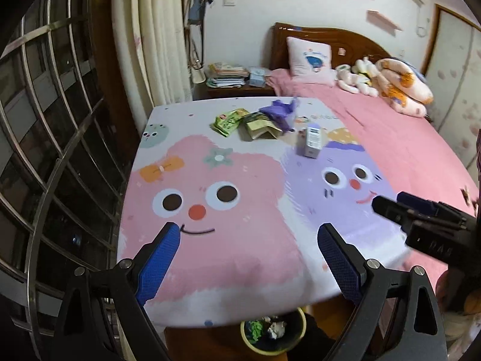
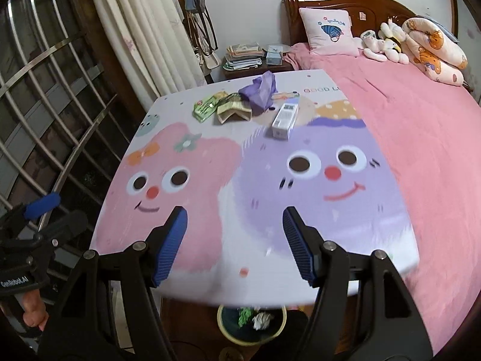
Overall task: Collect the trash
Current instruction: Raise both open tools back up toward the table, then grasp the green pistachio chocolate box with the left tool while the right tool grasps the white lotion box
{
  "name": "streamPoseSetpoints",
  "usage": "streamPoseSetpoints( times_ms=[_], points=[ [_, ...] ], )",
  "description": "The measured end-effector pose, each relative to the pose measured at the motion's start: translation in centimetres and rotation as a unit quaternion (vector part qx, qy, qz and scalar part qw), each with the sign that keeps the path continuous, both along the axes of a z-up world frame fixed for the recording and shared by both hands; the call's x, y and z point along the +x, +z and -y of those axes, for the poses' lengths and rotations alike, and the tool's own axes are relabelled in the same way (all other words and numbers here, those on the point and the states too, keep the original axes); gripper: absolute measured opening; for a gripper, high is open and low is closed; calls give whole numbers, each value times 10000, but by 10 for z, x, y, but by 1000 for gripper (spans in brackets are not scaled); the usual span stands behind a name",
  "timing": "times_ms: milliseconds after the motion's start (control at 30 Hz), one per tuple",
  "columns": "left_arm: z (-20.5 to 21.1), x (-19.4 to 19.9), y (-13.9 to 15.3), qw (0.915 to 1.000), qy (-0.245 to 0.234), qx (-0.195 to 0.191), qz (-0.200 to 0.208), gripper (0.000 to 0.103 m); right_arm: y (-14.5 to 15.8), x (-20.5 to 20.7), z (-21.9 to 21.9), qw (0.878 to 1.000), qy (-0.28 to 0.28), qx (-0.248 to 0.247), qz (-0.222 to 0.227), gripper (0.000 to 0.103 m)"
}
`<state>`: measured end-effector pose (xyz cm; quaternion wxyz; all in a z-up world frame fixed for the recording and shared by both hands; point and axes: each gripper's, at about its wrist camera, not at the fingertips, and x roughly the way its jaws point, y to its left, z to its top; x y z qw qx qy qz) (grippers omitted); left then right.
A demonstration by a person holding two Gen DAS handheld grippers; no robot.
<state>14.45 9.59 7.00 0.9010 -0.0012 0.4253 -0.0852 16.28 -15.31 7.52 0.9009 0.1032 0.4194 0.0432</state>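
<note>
both grippers, left gripper [image 1: 248, 237] and right gripper [image 2: 234, 221], jaws wide apart, empty. white box [image 2: 285, 117] lying on cartoon table [image 2: 210, 264], well beyond jaws. wrappers [image 2: 222, 108] beyond box. bin [image 2: 224, 332] under near table edge.

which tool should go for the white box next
Right, probably. The white box lies nearly straight ahead of the open right tool; from the left tool, also open, it sits off to the right.
</note>
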Motion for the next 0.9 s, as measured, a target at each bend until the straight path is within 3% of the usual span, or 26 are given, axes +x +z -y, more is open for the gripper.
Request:
streamPoseSetpoints(
  times_ms=[433,567,900],
  points=[
    [66,193,-58,9939,618,-106,-905,94,-73,205,90,9967,135,251,-755,63],
    [92,252,-81,9907,757,72,-1131,94,-101,258,109,9943,266,408,-947,63],
    [115,351,-125,9836,944,345,-1499,94,-156,346,98,9884,371,348,-1431,63]
  ],
)
